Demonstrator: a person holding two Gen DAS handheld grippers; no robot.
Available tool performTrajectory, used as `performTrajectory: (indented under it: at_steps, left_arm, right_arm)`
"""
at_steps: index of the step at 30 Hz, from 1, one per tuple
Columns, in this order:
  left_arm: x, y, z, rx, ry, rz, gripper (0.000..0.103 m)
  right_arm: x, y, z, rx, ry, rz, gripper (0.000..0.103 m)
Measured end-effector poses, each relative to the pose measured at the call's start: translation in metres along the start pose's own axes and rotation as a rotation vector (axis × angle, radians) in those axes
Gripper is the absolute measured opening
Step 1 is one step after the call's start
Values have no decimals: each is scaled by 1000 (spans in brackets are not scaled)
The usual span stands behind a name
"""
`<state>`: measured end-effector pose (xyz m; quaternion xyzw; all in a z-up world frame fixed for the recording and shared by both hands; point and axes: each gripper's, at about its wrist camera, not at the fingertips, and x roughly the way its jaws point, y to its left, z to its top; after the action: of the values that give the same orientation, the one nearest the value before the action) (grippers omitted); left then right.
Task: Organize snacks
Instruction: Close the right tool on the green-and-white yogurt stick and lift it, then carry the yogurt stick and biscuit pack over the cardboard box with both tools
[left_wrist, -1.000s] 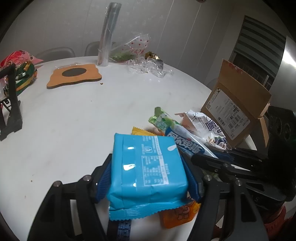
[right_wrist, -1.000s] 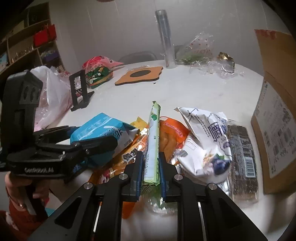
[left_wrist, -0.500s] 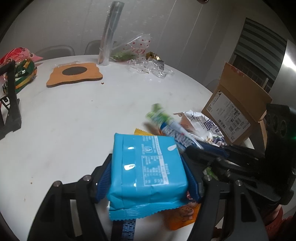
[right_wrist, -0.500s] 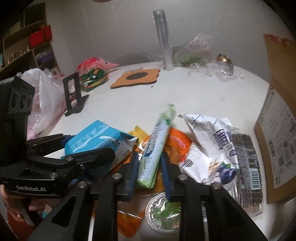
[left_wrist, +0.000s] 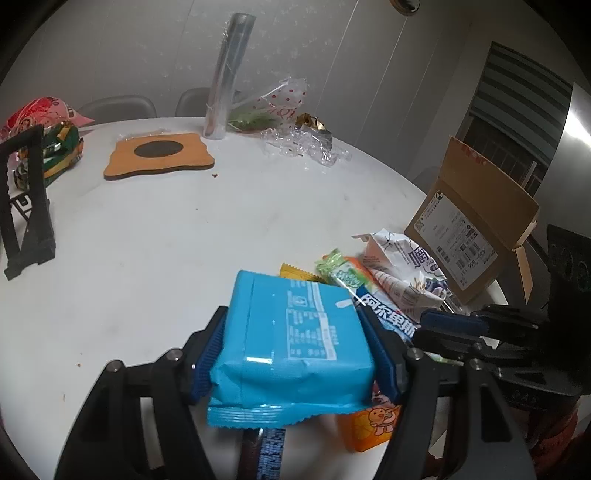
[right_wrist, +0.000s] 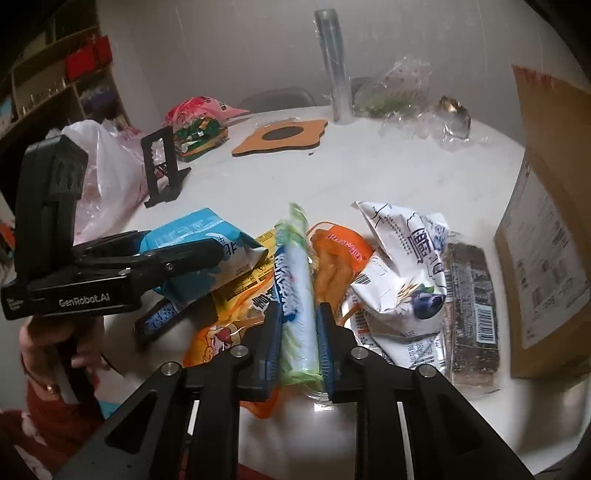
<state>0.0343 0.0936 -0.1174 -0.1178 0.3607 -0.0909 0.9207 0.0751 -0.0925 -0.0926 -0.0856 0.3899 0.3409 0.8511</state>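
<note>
Lower centre of each wrist view: left hand-held gripper (left_wrist: 295, 354) clamps the blue packet (left_wrist: 291, 343); right hand-held gripper (right_wrist: 298, 339), jaws just easing apart, pinches the candy roll (right_wrist: 293, 291) above the snack pile. Sorting step; next, likely carry both toward the cardboard box (left_wrist: 465, 236), right edge.

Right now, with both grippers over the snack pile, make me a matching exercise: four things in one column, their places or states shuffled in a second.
Things:
1. blue snack pack
2. long green-ended tube pack
3. cardboard box
4. dark seaweed bar

Places or states:
A. stands open at the table's edge, label facing the pile
B. clamped between the left gripper's pads
C. lies flat between the white crumpled bag and the box
D. between the right gripper's pads, front end raised

Pairs: 1-B, 2-D, 3-A, 4-C
</note>
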Motion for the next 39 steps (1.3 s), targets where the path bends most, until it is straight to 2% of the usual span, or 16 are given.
performTrajectory:
  at_steps: [2, 7, 10, 17, 18, 20, 21, 34, 39]
  left_arm:
    - [0, 0, 0, 1, -1, -3, 66]
    - [1, 2, 0, 0, -4, -11, 66]
    - [3, 3, -1, 1, 0, -8, 65]
    - [9, 7, -5, -11, 21, -8, 64]
    - [10, 8, -4, -15, 22, -10, 64]
    - [10, 8, -4, -16, 27, -8, 64]
    - [11, 8, -4, -16, 30, -4, 64]
    - [17, -3, -6, 37, 47, 57, 63]
    - [-2, -6, 3, 33, 4, 67, 63]
  right_arm:
    - [0, 2, 0, -19, 0, -20, 29]
    - [8, 6, 3, -15, -2, -5, 29]
    - [15, 13, 4, -41, -10, -39, 36]
    - [26, 22, 3, -86, -21, -116, 35]
    - [26, 23, 2, -88, -25, -127, 34]
    - [26, 23, 2, -99, -33, -152, 22]
    - [26, 22, 2, -100, -35, -154, 22]
    - [10, 19, 3, -85, -71, -98, 22]
    - [-16, 19, 14, -96, -127, -32, 22]
